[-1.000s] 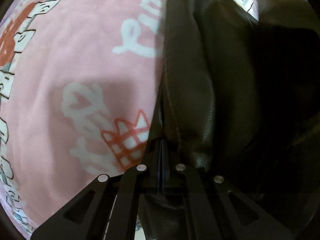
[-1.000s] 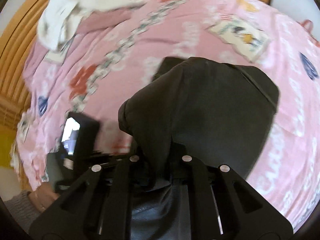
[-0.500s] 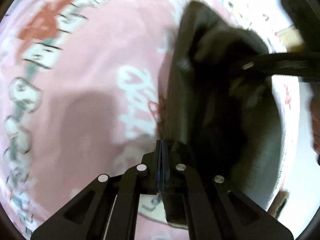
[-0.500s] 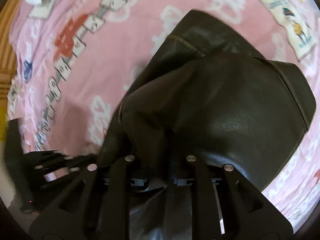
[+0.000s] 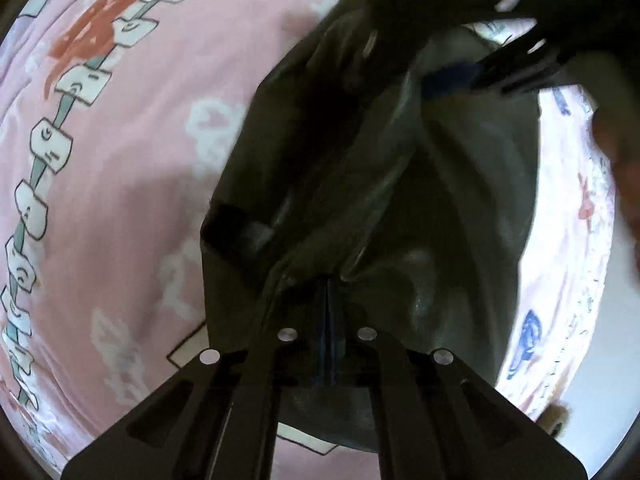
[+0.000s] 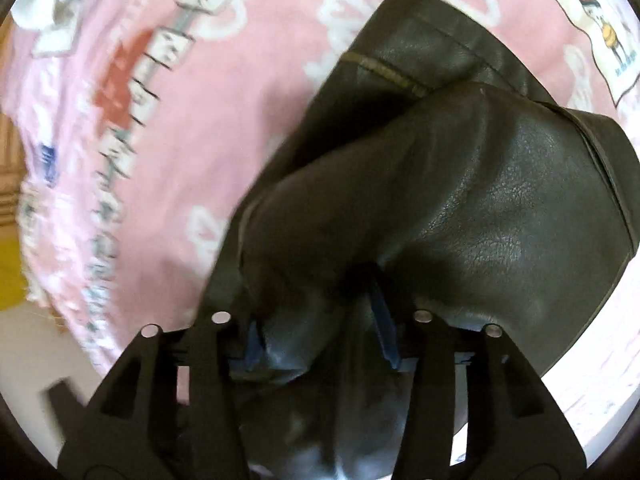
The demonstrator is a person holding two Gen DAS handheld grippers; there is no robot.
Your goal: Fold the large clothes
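Both grippers are on one dark leather-look garment (image 6: 480,208) that lies on my pink printed bedspread (image 6: 208,128), near the bed's edge, where pale floor shows past the cloth. From the right wrist camera the garment's long axis runs from my fingers up and away toward the upper right of the view, its stitched seam and the far flap pointing that way, with a rounded fold bulging just ahead of the fingertips. From the left wrist camera the same garment (image 5: 400,184) stretches from my left gripper (image 5: 328,292) up toward the top right, creased along that line. My left gripper is pinched tight on a gather of the material, its blue pads pressed together with the fabric puckering out from them. My right gripper (image 6: 320,320) stands about half spread: the jaws have just been opening, and a fold of the garment still sits between the blue pads (image 6: 386,324), loose rather than squeezed as far as I can see. In the left view the right gripper (image 5: 516,68) shows blurred at the top right, with a hand (image 5: 624,168) behind it. Compared with a second ago, the right gripper has dipped much closer to the garment, which now fills most of its view where more of the bed showed before; the left camera has pulled back, so the whole bunched piece shows instead of only an edge.
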